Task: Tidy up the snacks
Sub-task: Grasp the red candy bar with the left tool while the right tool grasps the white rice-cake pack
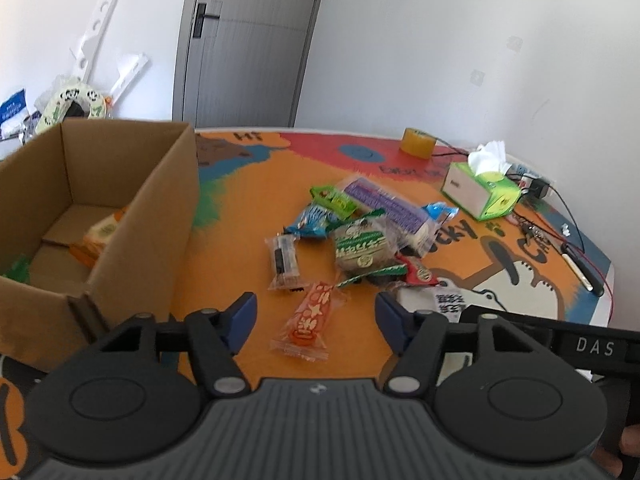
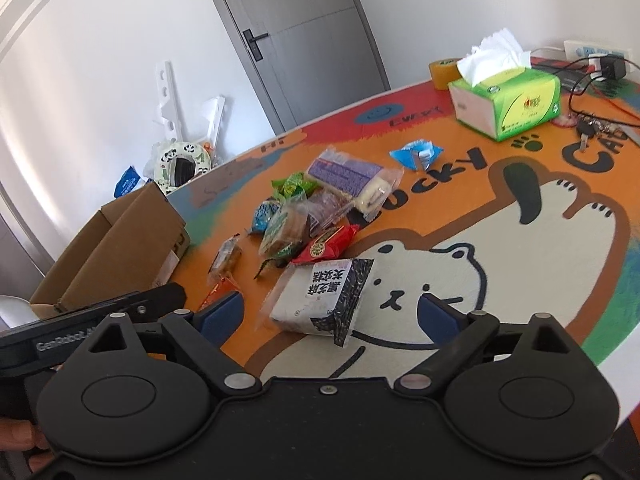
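Snacks litter the orange cartoon table mat before a grey door, both hand-held grippers spread, pinching nothing.

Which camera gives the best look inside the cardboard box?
The left wrist view: the cardboard box stands open toward it, showing an orange-and-white packet inside. The right wrist view shows only its outer wall and flaps.
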The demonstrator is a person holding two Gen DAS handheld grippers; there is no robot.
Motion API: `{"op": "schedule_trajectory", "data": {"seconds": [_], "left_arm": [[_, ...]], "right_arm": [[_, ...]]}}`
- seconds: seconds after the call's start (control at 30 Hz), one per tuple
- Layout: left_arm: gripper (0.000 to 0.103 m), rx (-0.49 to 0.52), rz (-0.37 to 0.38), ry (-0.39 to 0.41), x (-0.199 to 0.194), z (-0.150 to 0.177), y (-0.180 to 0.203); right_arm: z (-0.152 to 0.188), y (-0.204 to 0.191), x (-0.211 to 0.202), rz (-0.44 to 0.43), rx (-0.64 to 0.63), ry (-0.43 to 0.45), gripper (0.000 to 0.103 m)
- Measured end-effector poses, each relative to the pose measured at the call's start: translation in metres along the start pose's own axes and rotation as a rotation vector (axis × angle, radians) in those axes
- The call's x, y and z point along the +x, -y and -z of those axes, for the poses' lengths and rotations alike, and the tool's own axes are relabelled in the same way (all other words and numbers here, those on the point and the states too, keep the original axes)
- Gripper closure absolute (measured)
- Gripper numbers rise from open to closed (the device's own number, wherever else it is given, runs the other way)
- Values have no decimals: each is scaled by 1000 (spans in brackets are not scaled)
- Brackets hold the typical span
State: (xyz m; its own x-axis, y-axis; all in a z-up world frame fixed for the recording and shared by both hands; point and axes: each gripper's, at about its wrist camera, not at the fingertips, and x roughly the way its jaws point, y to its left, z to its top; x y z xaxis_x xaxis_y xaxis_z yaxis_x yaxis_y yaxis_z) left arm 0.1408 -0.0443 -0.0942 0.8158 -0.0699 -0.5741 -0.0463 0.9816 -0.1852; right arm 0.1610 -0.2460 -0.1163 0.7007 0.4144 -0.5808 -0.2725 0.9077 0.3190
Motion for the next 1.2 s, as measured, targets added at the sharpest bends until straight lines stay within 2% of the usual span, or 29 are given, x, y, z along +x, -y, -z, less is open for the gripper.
{"op": "schedule_trajectory", "data": {"seconds": [0.33, 0.5, 0.53, 0.6, 0.67, 1.07, 1.13, 1.2], "left_arm": [[43, -7, -12, -44, 32, 2, -5], [50, -22, -19, -60, 47, 3, -7], [52, -15, -25, -54, 47, 3, -6], [74, -9, -31, -51, 48, 3, -6], [84, -32, -13, -62, 47, 2, -9], [84, -81, -5, -67, 39, 5, -18], [84, -79, -8, -66, 38, 5, -18], [84, -85, -6, -67, 37, 5, -19]], "right_arm": [[-3, -5, 26, 25, -21, -33, 10], [-5, -4, 30, 38, -13, -36, 10], [-6, -4, 31, 39, -13, -36, 10], [-6, -6, 33, 36, -19, -35, 9], [-6, -8, 36, 31, -26, -35, 9], [-3, -28, 53, 53, -77, -50, 3], [0, -29, 53, 78, -98, -48, 5], [2, -30, 50, 106, -128, -45, 12]]}}
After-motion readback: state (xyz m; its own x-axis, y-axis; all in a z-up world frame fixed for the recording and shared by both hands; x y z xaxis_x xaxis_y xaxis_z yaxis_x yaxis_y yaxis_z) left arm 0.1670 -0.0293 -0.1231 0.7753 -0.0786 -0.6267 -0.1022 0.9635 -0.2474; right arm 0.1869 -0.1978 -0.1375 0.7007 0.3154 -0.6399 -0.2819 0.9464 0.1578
